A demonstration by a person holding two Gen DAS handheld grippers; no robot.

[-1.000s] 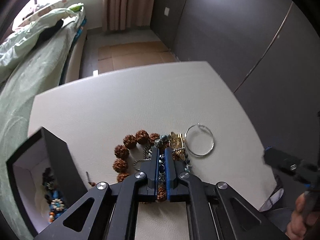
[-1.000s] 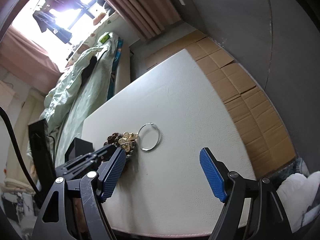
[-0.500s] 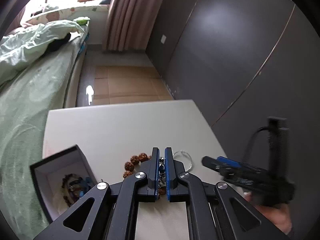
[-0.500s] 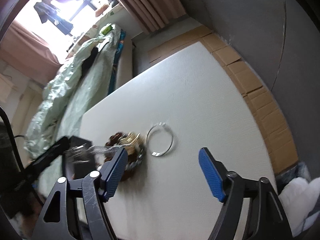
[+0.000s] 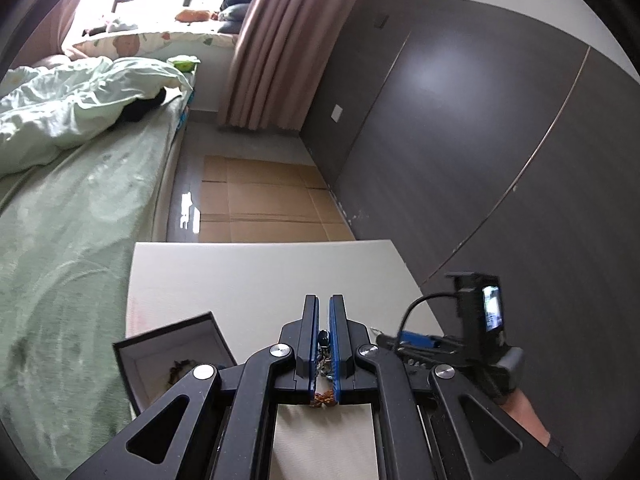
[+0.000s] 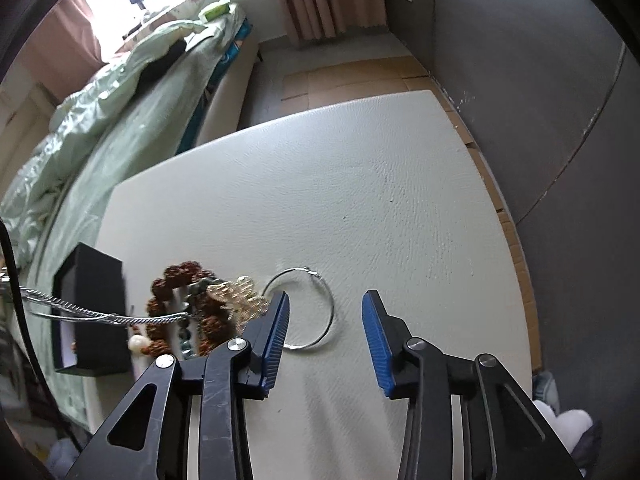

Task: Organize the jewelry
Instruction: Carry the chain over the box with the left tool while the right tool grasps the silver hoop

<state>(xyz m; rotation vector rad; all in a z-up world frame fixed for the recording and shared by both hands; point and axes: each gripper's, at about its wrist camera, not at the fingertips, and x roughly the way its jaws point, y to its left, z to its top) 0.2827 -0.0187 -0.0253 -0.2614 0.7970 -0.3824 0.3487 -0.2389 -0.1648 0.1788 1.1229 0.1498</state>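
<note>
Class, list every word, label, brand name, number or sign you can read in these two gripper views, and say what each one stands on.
No text can be read in either view.
The small lit screen on the right gripper: too small and blurred to read.
The black box: no lettering shows.

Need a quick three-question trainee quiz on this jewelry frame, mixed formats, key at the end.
1. True or false: the left hand-held gripper is shut on a chain.
2. Multiple choice: the silver hoop lies A) in the black box B) on the white table C) on the bed.
3. Fill in: the gold charm piece rests against the brown ____ bracelet.

Key: 1 true; 2 B; 3 bead.
</note>
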